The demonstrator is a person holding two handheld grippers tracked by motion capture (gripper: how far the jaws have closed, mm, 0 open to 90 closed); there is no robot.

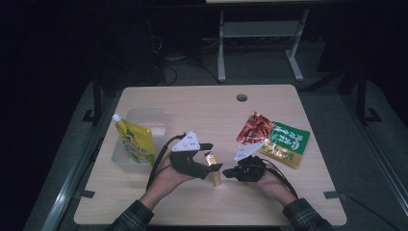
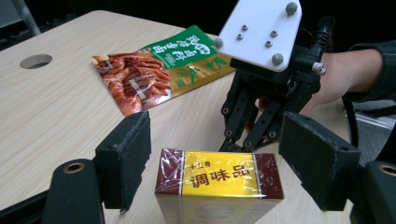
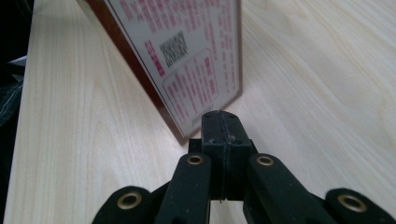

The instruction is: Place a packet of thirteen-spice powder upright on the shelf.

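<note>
From the high view I am looking down on the table (image 1: 202, 103), where my left gripper (image 1: 211, 161) is sitting just left of a small yellow box (image 1: 214, 169) standing upright near the front middle, while my right gripper (image 1: 230, 172) is coming in from the other side, its tips close against the box. A red snack bag (image 1: 254, 128) is lying partly over a green-and-gold packet (image 1: 287, 142) to the right, well apart from a yellow pouch (image 1: 136, 139) that is leaning in a clear tub (image 1: 144, 118) on the left. In the left gripper view, the left gripper (image 2: 217, 158) is straddling the box (image 2: 219, 179) – its jaws are standing wide, one pad on each side with a gap showing at both ends, so I am not gripping anything there. Beyond the box the right gripper (image 2: 245, 142) is pointing down toward it, with the red snack bag (image 2: 133, 84) and the green-and-gold packet (image 2: 187, 53) lying behind on the table (image 2: 56, 107). In the right gripper view, the right gripper (image 3: 226, 126) is showing its jaws pressed together – closed, with nothing between them – and its tips are touching the lower edge of the box's printed back (image 3: 187, 51), which is tilting across the frame above the table (image 3: 317, 70).
</note>
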